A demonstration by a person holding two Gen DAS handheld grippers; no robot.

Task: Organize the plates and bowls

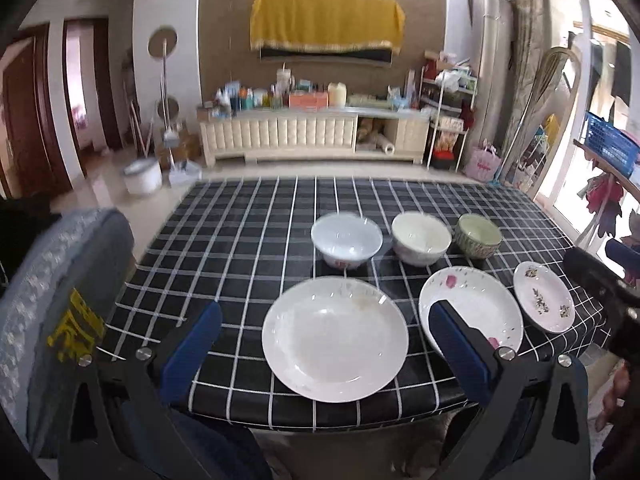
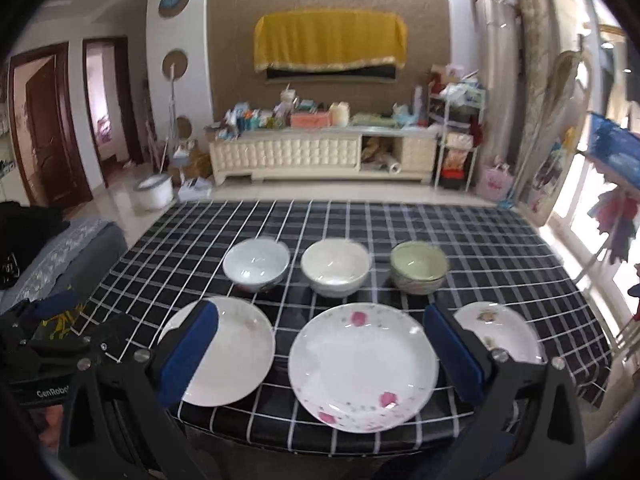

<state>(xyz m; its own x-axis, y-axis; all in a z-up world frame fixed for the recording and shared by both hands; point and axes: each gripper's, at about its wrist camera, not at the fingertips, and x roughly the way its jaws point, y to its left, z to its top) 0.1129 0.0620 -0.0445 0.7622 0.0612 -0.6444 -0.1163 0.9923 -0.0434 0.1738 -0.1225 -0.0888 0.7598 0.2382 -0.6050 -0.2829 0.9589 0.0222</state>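
While both grippers hover open, bowls [image 2: 335, 267] stand behind plates [image 2: 363, 366].

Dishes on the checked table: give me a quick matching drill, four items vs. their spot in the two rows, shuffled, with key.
Column 1
1. green bowl
2. rose-pattern plate
3. plain white plate
4. pale blue bowl

Column 2
A. front row, middle
B. back row, left end
C. back row, right end
D. front row, left end

Pairs: 1-C, 2-A, 3-D, 4-B
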